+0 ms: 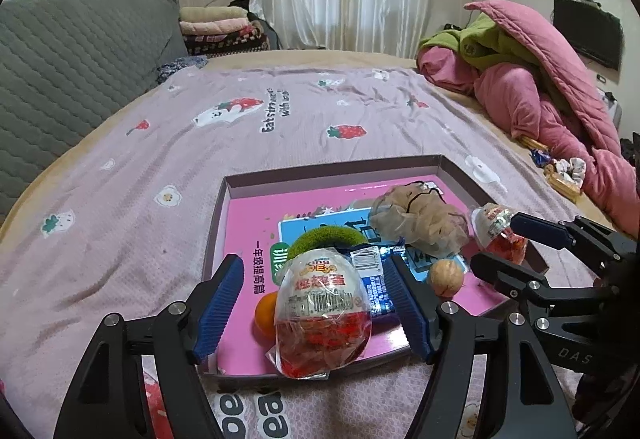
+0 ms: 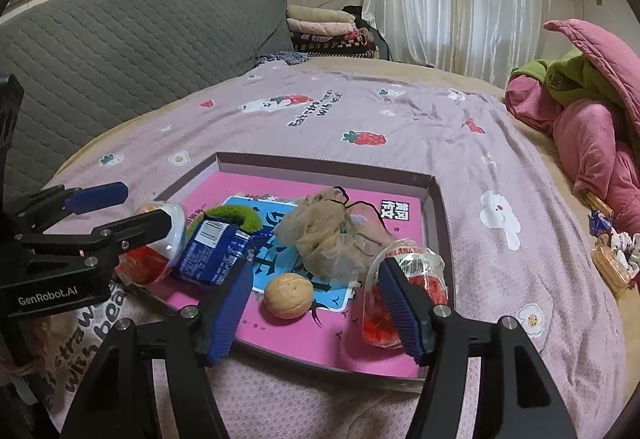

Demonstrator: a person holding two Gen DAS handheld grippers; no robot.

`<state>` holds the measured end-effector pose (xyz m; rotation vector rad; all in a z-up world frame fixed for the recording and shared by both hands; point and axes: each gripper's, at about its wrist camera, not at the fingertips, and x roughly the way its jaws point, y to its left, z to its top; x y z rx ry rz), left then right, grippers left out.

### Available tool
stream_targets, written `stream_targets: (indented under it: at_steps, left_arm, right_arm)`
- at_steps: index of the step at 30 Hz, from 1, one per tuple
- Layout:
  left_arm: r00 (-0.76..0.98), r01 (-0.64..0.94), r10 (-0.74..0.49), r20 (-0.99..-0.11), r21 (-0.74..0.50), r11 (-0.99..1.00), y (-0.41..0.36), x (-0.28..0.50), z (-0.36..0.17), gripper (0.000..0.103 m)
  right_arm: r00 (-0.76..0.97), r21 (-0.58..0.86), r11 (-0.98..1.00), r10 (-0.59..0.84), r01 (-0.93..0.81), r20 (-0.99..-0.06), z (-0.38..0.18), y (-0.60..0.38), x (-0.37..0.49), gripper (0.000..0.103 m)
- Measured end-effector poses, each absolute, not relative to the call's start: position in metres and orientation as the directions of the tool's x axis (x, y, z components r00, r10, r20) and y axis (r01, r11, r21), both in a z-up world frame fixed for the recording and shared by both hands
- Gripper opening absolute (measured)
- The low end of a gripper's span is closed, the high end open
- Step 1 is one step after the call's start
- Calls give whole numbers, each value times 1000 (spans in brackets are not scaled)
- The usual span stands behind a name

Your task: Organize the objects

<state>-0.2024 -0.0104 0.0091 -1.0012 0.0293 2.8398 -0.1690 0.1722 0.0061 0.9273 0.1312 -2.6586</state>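
A shallow box lid (image 1: 224, 223) (image 2: 434, 207) lined with a pink book lies on the bed. In it are a walnut (image 1: 445, 276) (image 2: 288, 295), a green ring (image 1: 320, 235) (image 2: 236, 215), a blue snack packet (image 1: 370, 279) (image 2: 212, 253), an orange (image 1: 265, 313) and a beige mesh pouch (image 1: 416, 219) (image 2: 328, 239). My left gripper (image 1: 320, 311) (image 2: 132, 207) is open around a wrapped toy egg (image 1: 322, 315) (image 2: 160, 251) at the lid's near edge. My right gripper (image 2: 316, 307) (image 1: 500, 247) is open; a second wrapped egg (image 2: 400, 291) (image 1: 496, 227) lies against its right finger.
A pink and green quilt pile (image 1: 552, 79) (image 2: 592, 111) lies at the right. Small snacks and a scrunchie (image 1: 560, 171) (image 2: 612, 251) sit beside it. A grey padded headboard (image 1: 72, 71) stands at the left. Folded blankets (image 1: 224, 27) are stacked at the back.
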Motion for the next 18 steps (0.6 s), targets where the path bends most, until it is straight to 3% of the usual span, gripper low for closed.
stream_targets:
  at_steps: [12, 18]
  left_arm:
    - [-795, -111, 110, -597, -35, -993, -13, -182, 28, 78]
    - [-804, -81, 78, -590, -20, -996, -14, -172, 37, 79]
  right_arm:
    - [-784, 13, -955, -251, 296, -568, 25, 174, -155, 71]
    - [-810, -29, -959, -223, 283, -542, 37, 170, -143, 79]
